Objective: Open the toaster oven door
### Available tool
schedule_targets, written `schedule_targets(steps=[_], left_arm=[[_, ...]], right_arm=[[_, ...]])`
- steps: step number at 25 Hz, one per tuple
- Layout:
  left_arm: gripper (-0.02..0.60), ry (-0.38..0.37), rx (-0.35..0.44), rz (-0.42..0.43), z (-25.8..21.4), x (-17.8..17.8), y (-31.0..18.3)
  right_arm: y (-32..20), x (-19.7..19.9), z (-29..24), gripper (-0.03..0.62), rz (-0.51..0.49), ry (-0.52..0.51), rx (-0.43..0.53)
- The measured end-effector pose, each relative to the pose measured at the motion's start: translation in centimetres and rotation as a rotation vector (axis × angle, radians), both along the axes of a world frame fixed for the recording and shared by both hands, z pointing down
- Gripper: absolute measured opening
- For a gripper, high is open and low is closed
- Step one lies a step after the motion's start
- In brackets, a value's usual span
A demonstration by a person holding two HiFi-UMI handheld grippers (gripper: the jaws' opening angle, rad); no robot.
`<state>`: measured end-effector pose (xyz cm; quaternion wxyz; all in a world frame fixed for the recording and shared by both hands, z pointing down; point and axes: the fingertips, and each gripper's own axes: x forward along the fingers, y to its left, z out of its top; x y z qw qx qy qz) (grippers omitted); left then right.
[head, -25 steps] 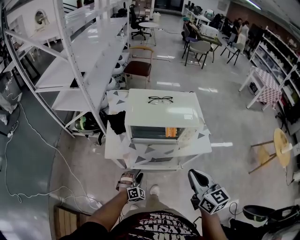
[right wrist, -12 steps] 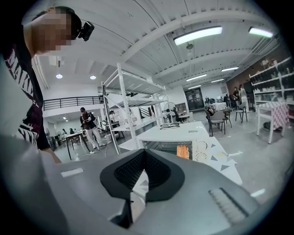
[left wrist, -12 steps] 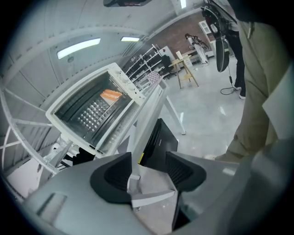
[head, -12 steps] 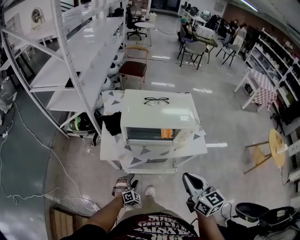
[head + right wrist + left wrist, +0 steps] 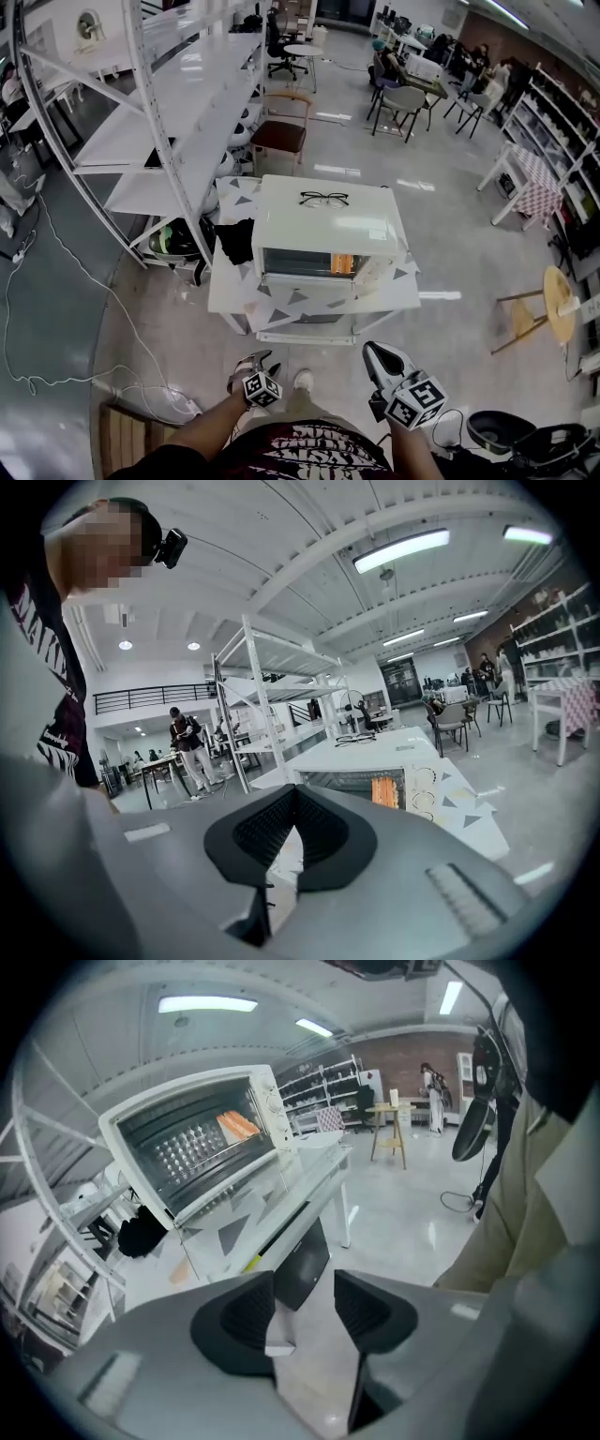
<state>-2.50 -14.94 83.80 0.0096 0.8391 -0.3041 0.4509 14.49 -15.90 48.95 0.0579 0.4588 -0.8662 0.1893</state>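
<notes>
Toaster oven [image 5: 328,234] sits on the table [image 5: 230,286], door [image 5: 307,264] shut, well ahead of the person. Left claw [image 5: 303,1302] is spread and empty; right claw [image 5: 293,799] has its tips together, holding nothing. The 2 hang low at the waist, likely just carried on the approach.

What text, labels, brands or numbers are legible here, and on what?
None can be read for sure.
Shirt print: lettering, blurred and cut off, unreadable.
Toaster oven dial markings: too small to read.
Left hand-held gripper and right hand-held gripper: square markers only, no words.
</notes>
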Motion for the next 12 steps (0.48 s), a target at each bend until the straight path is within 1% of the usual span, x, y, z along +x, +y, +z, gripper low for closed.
schedule_targets(steps=[3, 4, 7, 8, 12], left_arm=[[0.178, 0.078, -0.048, -0.030, -1.3, 0.2, 0.9], [0.149, 0.104, -0.059, -0.042, -2.1, 0.2, 1.2], [0.013, 0.181, -0.075, -0.080, -4.8, 0.2, 1.6], [0.000, 0.202, -0.066, -0.088, -5.3, 0.1, 1.5], [0.000, 0.268, -0.039, -0.126, -8.3, -0.2, 1.0]], right_arm=[[-0.1, 0.1, -0.1, 0.026, 0.006, -0.009, 0.016], [-0.1, 0.1, -0.2, 0.026, 0.008, -0.013, 0.021], [-0.3, 0.1, -0.1, 0.026, 0.009, -0.024, 0.032], [-0.3, 0.0, -0.1, 0.025, 0.008, -0.024, 0.036], [-0.2, -0.2, 0.0, 0.025, 0.006, -0.017, 0.048]])
